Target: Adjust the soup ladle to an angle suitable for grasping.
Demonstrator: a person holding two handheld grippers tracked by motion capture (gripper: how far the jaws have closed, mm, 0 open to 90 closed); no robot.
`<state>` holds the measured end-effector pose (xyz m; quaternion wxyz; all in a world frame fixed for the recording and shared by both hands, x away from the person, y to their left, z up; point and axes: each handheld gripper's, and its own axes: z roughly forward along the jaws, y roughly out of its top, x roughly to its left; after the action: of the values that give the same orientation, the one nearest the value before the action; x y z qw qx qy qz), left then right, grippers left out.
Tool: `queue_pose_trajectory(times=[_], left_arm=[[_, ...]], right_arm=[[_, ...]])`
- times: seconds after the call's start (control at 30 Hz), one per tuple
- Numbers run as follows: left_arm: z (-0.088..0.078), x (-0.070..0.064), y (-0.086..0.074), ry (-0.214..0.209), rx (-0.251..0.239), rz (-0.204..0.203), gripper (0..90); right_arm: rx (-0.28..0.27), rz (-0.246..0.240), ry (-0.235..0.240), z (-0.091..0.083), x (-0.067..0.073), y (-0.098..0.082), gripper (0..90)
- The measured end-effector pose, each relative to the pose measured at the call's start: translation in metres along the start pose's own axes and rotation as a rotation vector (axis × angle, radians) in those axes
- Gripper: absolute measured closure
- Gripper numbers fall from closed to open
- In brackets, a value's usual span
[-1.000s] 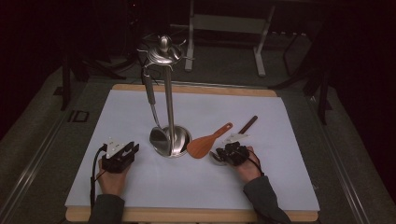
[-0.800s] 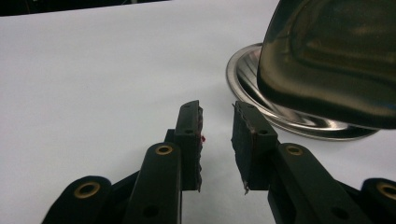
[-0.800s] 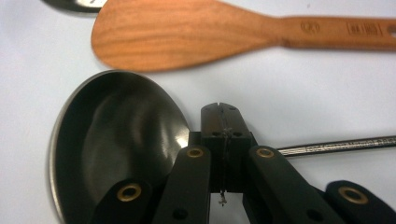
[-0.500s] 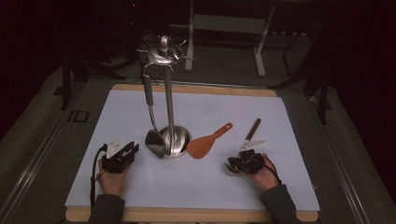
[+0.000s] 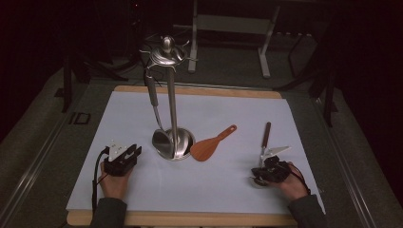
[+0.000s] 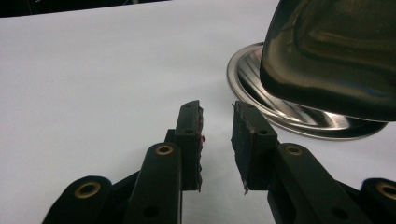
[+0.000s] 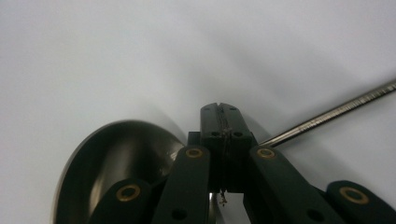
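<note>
A steel utensil stand (image 5: 173, 118) rises from a round base (image 6: 289, 112) at mid-table. A ladle (image 5: 153, 97) hangs from its top, with the bowl (image 6: 336, 56) low beside the base. An orange spatula (image 5: 209, 147) lies flat just right of the base. My right gripper (image 5: 263, 174) is shut on a metal spoon where its bowl (image 7: 116, 158) meets the shaft (image 7: 336, 112). The spoon's dark handle (image 5: 266, 133) points away from me. My left gripper (image 5: 134, 153) rests left of the stand, jaws open and empty (image 6: 217, 121).
A white mat (image 5: 223, 107) covers the wooden tabletop, whose front edge (image 5: 190, 219) runs along the bottom. Dark floor and a metal frame (image 5: 228, 28) lie beyond the far edge. Bare mat stretches between my two hands.
My right gripper has slid right and slightly toward me, dragging the spoon away from the orange spatula. The left gripper has stayed put.
</note>
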<state>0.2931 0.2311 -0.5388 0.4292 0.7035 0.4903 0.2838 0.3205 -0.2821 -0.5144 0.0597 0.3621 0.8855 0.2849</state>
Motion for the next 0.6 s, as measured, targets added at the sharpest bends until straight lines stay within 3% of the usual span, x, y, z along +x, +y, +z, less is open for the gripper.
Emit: queue_pose_trajectory(times=[0.13, 0.27, 0.33, 0.47, 0.53, 0.6], left_arm=[[0.000, 0.000, 0.000, 0.000, 0.001, 0.001, 72.8], [0.000, 0.000, 0.000, 0.001, 0.001, 0.002, 72.8], [0.000, 0.000, 0.000, 0.001, 0.002, 0.002, 72.7], [0.000, 0.000, 0.000, 0.001, 0.002, 0.000, 72.5], [0.000, 0.000, 0.000, 0.000, 0.001, -0.003, 72.2], [0.000, 0.000, 0.000, 0.000, 0.001, -0.002, 72.1]], right_arm=[[-0.015, 0.024, -0.007, -0.008, -0.006, -0.003, 81.4], [-0.040, 0.043, -0.054, -0.011, -0.010, 0.002, 69.9], [-0.055, 0.074, -0.123, -0.012, -0.017, 0.009, 62.5], [-0.068, 0.099, -0.167, -0.012, -0.026, 0.016, 60.0], [-0.064, 0.152, -0.247, -0.009, -0.040, 0.025, 56.7], [-0.065, 0.163, -0.262, -0.008, -0.044, 0.028, 55.7]])
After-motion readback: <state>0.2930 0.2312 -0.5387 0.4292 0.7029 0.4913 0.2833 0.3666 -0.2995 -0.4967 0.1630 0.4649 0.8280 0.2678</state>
